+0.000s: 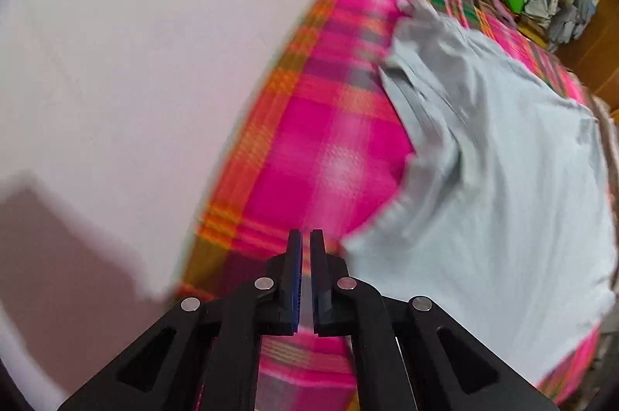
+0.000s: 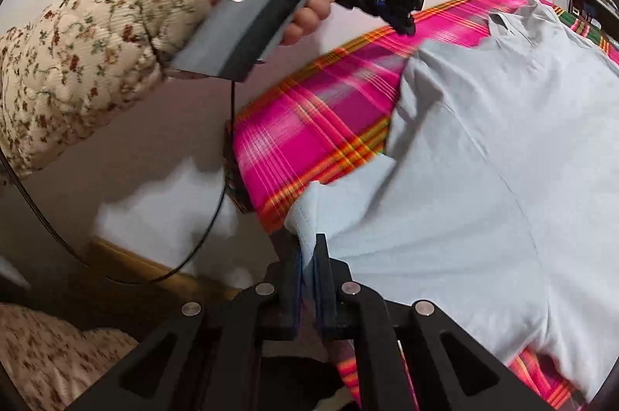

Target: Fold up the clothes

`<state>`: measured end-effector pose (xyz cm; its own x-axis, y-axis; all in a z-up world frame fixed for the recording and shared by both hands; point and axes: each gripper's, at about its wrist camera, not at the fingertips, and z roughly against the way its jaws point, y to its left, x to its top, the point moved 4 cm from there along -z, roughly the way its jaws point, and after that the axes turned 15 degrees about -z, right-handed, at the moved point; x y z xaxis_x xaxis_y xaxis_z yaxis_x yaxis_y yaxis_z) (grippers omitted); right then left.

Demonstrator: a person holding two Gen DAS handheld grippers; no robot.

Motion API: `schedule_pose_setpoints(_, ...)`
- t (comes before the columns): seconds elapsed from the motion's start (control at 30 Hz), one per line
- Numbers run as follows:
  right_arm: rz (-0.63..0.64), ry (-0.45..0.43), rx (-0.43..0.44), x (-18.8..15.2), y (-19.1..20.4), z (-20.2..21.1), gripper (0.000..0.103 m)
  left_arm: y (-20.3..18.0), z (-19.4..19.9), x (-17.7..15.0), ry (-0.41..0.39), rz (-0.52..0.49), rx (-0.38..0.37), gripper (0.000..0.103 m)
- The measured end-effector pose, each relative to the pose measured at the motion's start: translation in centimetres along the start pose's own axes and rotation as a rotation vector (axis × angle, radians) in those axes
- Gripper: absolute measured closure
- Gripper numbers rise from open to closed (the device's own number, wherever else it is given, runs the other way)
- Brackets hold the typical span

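Soft pale blue shirt (image 2: 483, 148) spread on pink plaid bed cover (image 2: 309, 132), right gripper (image 2: 309, 256) pinching its sleeve hem at the near edge, left gripper (image 1: 305, 241) nearly closed, empty, above the cover

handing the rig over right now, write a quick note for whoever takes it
Left hand-held gripper: nearly shut, holding nothing, over the pink plaid blanket beside the shirt's edge.
Right hand-held gripper: shut on a corner of the light grey shirt, at the bed's near edge.
The shirt lies mostly flat on the blanket, its left side rumpled.
Done: no finished fold visible.
Left: the whole fold.
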<state>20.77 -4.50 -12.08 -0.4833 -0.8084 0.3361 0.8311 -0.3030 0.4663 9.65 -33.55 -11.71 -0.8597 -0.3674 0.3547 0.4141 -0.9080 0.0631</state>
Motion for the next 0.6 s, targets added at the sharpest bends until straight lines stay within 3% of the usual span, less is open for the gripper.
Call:
schedule_pose_setpoints(0.07, -0.007, 0.003, 0.003, 0.1, 0.1, -0.4, 0.097, 0.7, 0.4, 0.2, 0.005, 0.004, -0.005, 0.099)
schedule_pose_setpoints(0.17, -0.018, 0.008, 0.007, 0.4, 0.2, -1.1, 0.097, -1.0, 0.2, -0.7, 0.038, -0.098, 0.025, 0.098)
schedule_pose_setpoints(0.37, -0.038, 0.013, 0.009, 0.2, 0.1, -1.5, 0.097, -2.0, -2.2, -2.5, 0.118, -0.002, -0.163, 0.091)
schedule_pose_setpoints(0.43, -0.045, 0.014, 0.008, 0.0, -0.1, -1.4, 0.097, -1.8, -2.6, -2.7, 0.123, 0.041, -0.213, 0.076)
schedule_pose_setpoints(0.6, -0.061, 0.016, 0.005, -0.5, -0.6, -1.2, 0.097, -2.1, -2.9, -1.9, 0.110, 0.079, -0.270, 0.072)
